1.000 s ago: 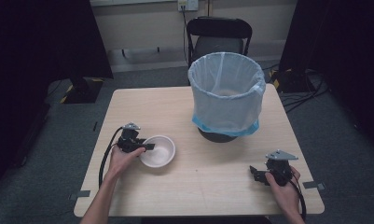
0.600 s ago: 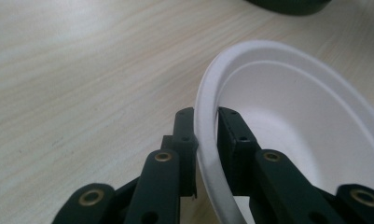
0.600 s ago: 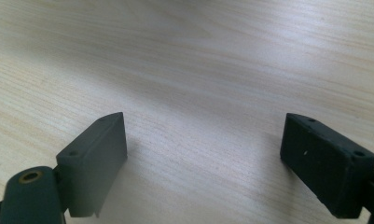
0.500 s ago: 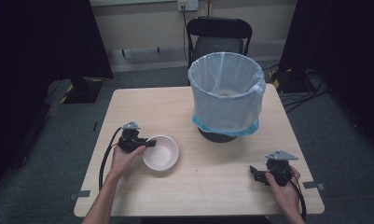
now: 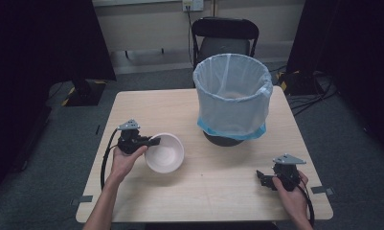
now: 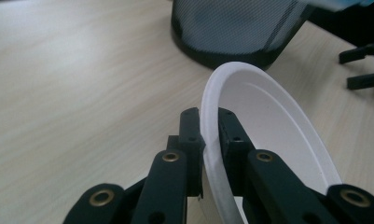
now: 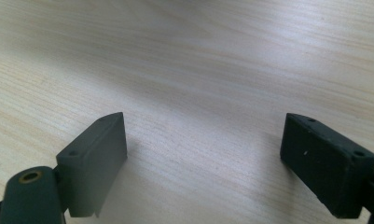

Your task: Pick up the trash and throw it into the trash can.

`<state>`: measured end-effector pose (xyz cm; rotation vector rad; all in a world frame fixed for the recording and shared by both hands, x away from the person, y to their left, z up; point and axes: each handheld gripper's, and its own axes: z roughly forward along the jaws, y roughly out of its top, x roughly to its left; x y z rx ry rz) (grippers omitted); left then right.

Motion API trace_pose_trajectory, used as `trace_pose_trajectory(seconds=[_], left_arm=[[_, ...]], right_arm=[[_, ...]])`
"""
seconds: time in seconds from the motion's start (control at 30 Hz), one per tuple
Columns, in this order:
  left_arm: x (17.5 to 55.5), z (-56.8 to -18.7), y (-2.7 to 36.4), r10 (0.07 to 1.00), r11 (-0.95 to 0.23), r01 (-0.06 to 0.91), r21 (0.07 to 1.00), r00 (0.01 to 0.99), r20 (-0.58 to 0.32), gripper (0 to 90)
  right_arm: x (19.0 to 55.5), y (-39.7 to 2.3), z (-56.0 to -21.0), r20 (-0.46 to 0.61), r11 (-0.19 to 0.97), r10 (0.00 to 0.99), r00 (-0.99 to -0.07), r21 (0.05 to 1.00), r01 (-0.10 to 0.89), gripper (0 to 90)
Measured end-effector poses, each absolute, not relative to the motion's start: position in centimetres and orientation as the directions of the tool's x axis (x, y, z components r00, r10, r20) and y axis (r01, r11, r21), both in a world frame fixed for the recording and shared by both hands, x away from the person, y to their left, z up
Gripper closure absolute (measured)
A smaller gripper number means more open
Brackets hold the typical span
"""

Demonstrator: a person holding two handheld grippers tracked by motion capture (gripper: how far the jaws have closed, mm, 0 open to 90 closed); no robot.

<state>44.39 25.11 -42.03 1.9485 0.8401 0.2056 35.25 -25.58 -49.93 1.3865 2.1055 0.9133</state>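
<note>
Bowl (image 6: 268,135) rim pinched by left gripper (image 6: 208,135), base hidden, right gripper (image 7: 203,163) wide

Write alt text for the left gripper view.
The left gripper is shut on the rim of a tilted white bowl, seen above a light wooden table. A black mesh bin stands behind.

chair (image 5: 225,40) behind table (image 5: 228,191) | cables (image 5: 319,93) on floor, right
</note>
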Motion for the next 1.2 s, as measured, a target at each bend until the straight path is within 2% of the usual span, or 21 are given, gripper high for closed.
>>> trace_pose_trajectory(seconds=[0.07, 0.47, 0.73, 0.8, 1.2], left_arm=[[44.3, -41.0, 24.5, 0.622, -0.3, 0.441, 0.846, 0.763, -0.177, 82.6], [44.5, -37.6, 23.4, 0.585, -0.248, 0.379, 0.891, 0.792, -0.174, 82.7], [44.0, -34.4, 22.6, 0.581, -0.219, 0.309, 0.926, 0.803, -0.13, 82.7], [44.2, -33.1, 22.6, 0.574, -0.209, 0.275, 0.939, 0.812, -0.11, 82.7], [45.3, -28.7, 21.4, 0.561, -0.164, 0.207, 0.964, 0.824, -0.081, 82.8]], right_arm=[[35.2, -25.6, -49.9, -0.015, 0.273, 0.921, -0.389, 0.737, 0.618, 13.9], [35.2, -25.6, -49.9, -0.015, 0.273, 0.921, -0.389, 0.737, 0.618, 13.9], [35.2, -25.6, -49.9, -0.014, 0.273, 0.921, -0.389, 0.737, 0.619, 13.8], [35.2, -25.6, -49.9, -0.015, 0.273, 0.921, -0.389, 0.737, 0.619, 13.8], [35.2, -25.6, -49.9, -0.015, 0.273, 0.921, -0.389, 0.737, 0.618, 13.9]])
